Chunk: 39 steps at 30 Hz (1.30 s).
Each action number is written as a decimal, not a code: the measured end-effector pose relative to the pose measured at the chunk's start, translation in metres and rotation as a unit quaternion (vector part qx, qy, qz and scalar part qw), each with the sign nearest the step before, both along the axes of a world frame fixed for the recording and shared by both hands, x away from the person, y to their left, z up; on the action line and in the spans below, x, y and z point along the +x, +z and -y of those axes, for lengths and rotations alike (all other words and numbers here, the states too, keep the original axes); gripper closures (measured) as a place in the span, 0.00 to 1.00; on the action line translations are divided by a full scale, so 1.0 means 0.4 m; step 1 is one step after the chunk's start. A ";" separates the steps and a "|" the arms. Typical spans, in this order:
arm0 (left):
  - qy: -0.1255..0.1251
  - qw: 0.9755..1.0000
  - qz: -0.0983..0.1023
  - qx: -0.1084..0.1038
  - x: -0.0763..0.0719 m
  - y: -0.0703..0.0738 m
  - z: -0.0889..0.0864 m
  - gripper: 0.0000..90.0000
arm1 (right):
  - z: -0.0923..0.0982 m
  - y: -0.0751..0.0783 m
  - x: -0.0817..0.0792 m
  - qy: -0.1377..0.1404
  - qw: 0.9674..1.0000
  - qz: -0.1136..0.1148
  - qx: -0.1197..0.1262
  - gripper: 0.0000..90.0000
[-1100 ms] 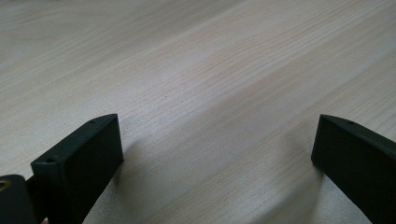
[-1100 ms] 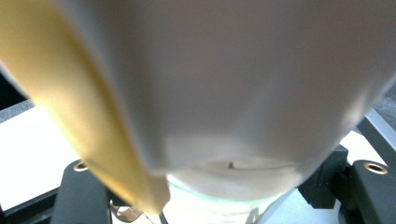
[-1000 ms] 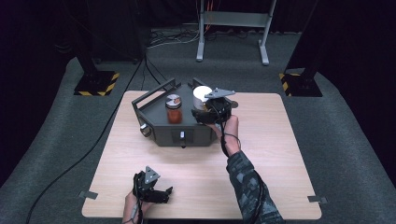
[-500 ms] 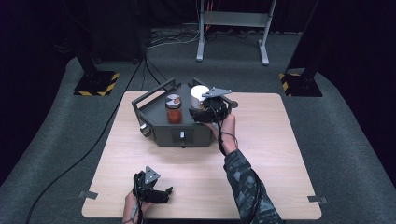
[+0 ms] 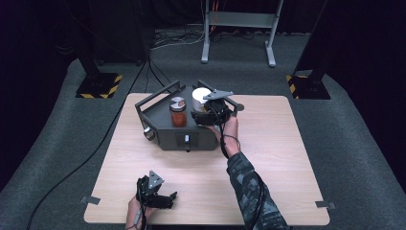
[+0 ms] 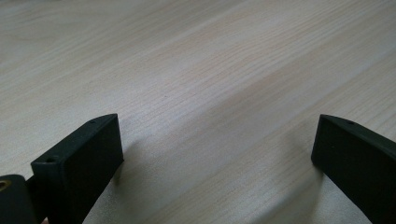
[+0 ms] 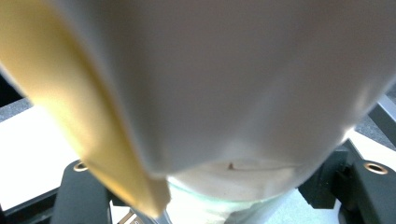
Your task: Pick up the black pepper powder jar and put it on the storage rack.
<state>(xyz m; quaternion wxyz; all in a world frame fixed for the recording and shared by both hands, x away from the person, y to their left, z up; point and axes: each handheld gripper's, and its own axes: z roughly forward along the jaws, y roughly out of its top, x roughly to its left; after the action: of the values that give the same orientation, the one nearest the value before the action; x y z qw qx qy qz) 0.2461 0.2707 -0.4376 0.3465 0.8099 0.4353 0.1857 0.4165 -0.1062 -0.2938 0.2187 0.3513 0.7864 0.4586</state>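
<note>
White container in outstretched right gripper

Matt pale wood-grain table; dark matt tray; smooth white container.

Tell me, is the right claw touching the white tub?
Touching. The right gripper view shows the white tub pressed up close between the two black jaws, and the high view shows the right claw closed on it at the black tray.

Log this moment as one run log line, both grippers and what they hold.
right gripper: shut on white container, over dark tray | red jar: in tray | left gripper: open, empty, on table
</note>
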 end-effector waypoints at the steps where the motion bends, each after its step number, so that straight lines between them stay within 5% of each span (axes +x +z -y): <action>1: 0.000 1.000 0.000 0.000 0.000 0.000 0.000 0.02 | -0.001 -0.001 0.001 0.001 1.000 0.001 0.000 0.33; 39: 0.000 1.000 0.000 0.000 0.000 0.000 0.000 0.02 | -0.027 -0.052 0.028 -0.003 1.000 -0.012 0.002 0.33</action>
<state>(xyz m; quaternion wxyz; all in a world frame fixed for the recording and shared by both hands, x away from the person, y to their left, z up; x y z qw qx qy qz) 0.2460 0.2707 -0.4377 0.3468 0.8098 0.4351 0.1860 0.4277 -0.0956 -0.3145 0.2099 0.3599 0.7868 0.4553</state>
